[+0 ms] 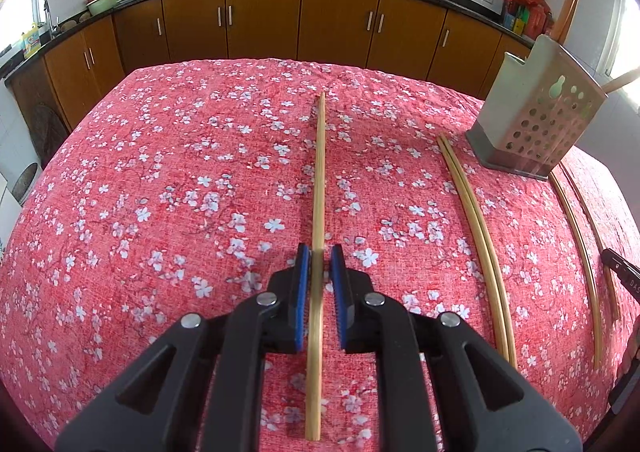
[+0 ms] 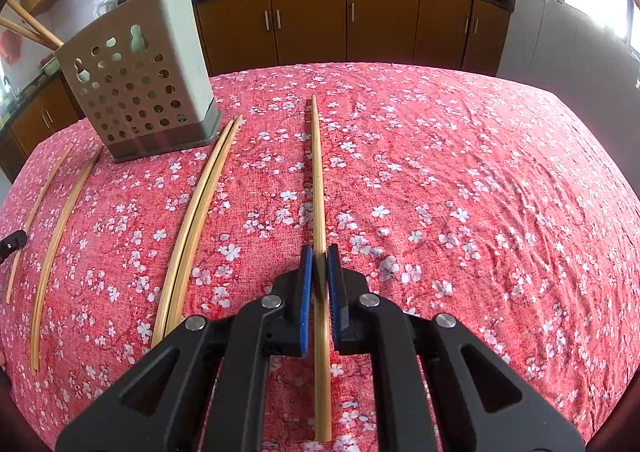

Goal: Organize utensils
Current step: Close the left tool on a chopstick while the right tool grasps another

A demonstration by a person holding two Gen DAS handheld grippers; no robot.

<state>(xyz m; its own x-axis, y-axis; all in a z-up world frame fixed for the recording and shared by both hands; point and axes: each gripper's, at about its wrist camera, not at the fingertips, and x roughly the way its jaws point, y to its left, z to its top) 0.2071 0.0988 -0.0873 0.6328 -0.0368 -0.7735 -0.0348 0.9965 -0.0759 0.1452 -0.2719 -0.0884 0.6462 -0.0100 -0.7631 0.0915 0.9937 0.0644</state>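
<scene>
We have a chopstick (image 1: 318, 188) in our left gripper (image 1: 320, 264) and another chopstick (image 2: 318, 188) in our right gripper (image 2: 319, 264), both clamped tight, near the desk's (image 2: 480, 172) front edge. Next we lift them into the holder (image 2: 140, 84).

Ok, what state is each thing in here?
left gripper: shut on left chopstick.
right gripper: shut on right chopstick.
holder: upright, wooden sticks poking out.
left loose pair: flat on tablecloth, untouched.
right loose pair: flat, untouched.
</scene>
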